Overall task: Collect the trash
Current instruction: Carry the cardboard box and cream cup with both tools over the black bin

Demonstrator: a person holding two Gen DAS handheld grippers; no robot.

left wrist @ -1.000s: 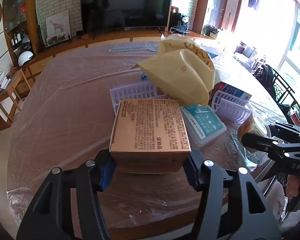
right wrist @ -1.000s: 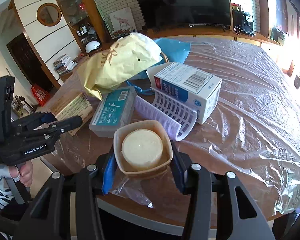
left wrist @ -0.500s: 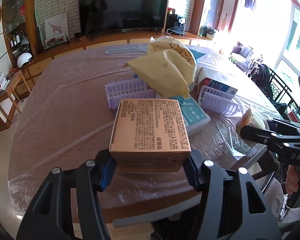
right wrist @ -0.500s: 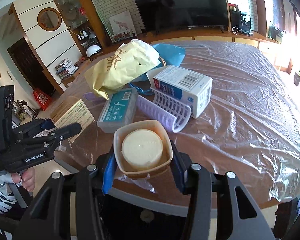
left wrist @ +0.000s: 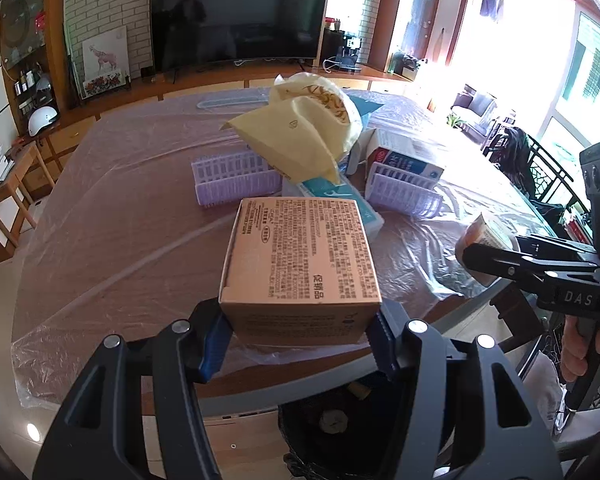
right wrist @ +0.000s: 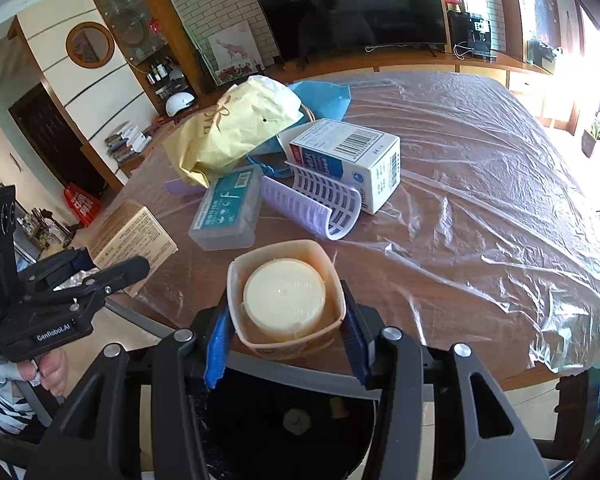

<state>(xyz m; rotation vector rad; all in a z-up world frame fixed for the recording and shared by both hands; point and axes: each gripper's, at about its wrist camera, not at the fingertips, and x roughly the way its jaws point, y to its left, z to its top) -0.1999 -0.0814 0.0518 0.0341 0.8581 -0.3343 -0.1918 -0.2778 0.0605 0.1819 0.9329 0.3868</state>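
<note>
My left gripper [left wrist: 298,338] is shut on a brown cardboard box [left wrist: 300,260] with printed text, held above the table's near edge. The right gripper [right wrist: 286,336] is shut on an orange paper cup [right wrist: 286,300] with a pale round lid inside. Below both, a black trash bin [left wrist: 352,436] [right wrist: 292,428] with scraps at its bottom shows past the table edge. In the left wrist view the right gripper [left wrist: 476,256] sits at the right with the cup. The right wrist view shows the left gripper [right wrist: 112,264] at the left with the box [right wrist: 134,236].
On the plastic-covered table [right wrist: 480,200] lie a yellow bag [right wrist: 236,128], a blue bag [right wrist: 324,96], a teal-lidded plastic case [right wrist: 228,208], a white and blue carton [right wrist: 352,156] and curved purple slatted pieces [right wrist: 312,200] [left wrist: 236,178]. A TV and shelves stand beyond.
Both grippers have drawn back from the table with their loads. The table edge has slid up under them, and the black bin has come into view below.
</note>
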